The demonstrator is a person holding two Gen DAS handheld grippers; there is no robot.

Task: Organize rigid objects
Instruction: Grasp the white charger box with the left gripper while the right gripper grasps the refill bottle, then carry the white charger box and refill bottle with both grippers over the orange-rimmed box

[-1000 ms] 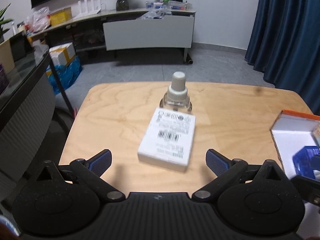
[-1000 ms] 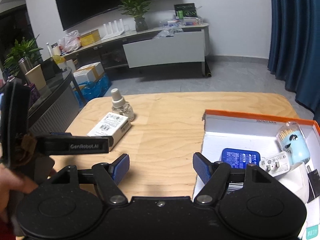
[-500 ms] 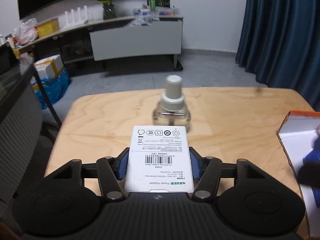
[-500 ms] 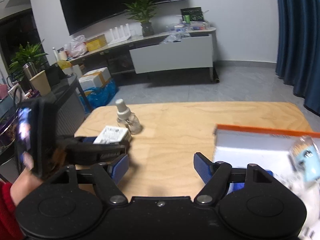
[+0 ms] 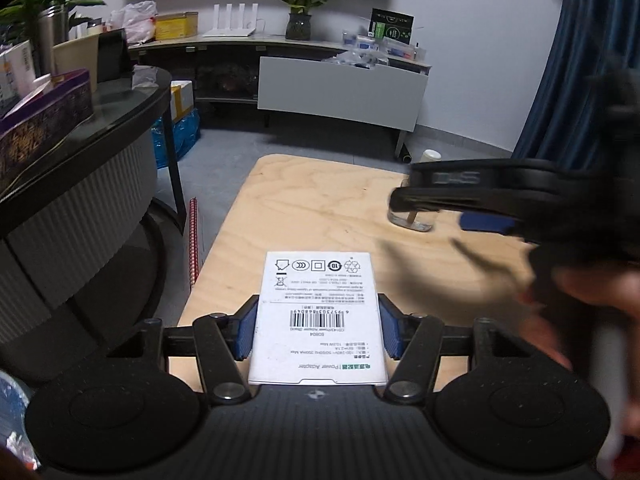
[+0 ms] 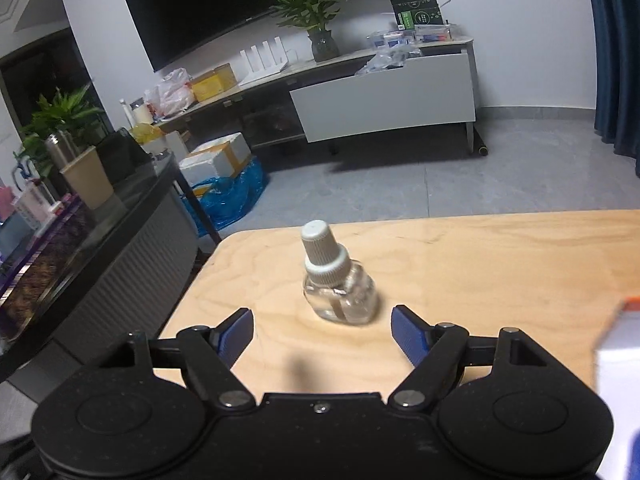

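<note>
The wooden table is spreading out ahead of both grippers. The left gripper is clamping the white adapter box between its blue pads, carrying it above the table's near edge. The right gripper is opening its jaws, nothing between them yet, with the small clear bottle standing just ahead. Rushing in could topple that bottle (it looks top-heavy). Only the left view is showing the right gripper crossing blurred; only the right view is showing the orange-rimmed box.

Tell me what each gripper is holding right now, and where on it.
The left gripper clamps the white power adapter box by its two long side edges, near its rear end. The right gripper holds nothing; its jaws are opening just short of the small clear bottle.
</note>
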